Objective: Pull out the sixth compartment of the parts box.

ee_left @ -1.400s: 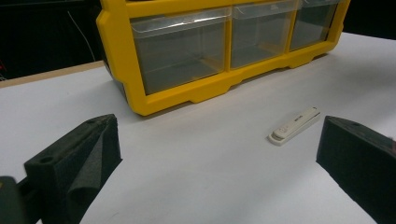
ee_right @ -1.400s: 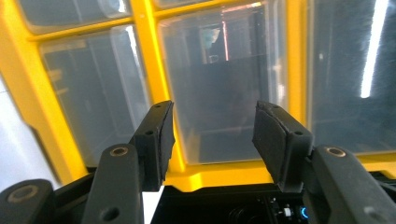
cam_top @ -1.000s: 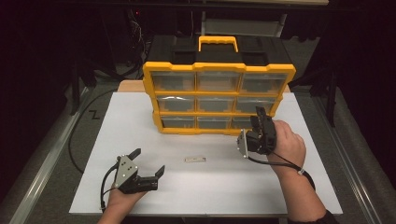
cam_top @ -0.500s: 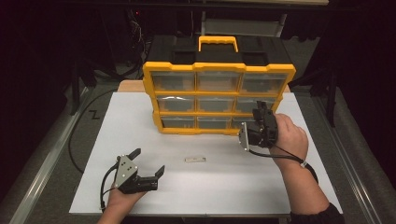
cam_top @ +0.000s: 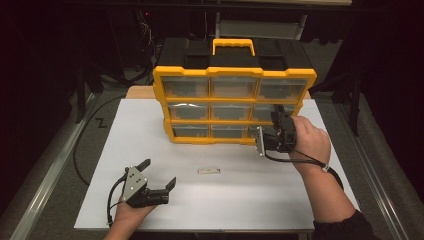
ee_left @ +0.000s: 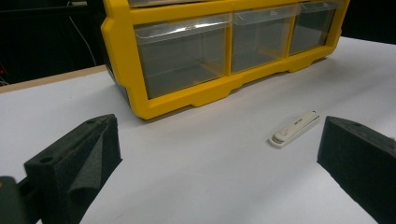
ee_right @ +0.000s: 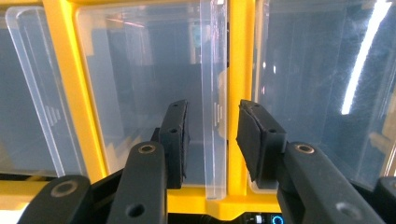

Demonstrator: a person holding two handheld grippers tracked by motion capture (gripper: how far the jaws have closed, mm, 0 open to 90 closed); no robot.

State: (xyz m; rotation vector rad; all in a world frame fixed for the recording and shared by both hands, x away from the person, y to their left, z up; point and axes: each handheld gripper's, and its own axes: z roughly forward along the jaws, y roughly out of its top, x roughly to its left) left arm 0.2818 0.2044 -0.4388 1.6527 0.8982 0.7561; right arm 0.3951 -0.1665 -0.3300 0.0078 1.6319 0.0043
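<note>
Your right gripper (ee_right: 210,140) has just been closing, its jaws now straddling the clear drawer lip (ee_right: 215,100) at the yellow organizer's (cam_top: 235,75) lower right, not yet pinching. Your left gripper (cam_top: 157,177), well in front of the organizer, gapes wide beside a small white stick (cam_top: 208,171).

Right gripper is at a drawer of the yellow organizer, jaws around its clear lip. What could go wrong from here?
1. The right gripper has just been closing, its jaws straddling the drawer's thin clear lip but not yet pressing it; the smooth plastic might slip out on the pull.
2. The yellow organizer stands unbraced, the left gripper open and well away, so a pull could drag or tip it.
</note>
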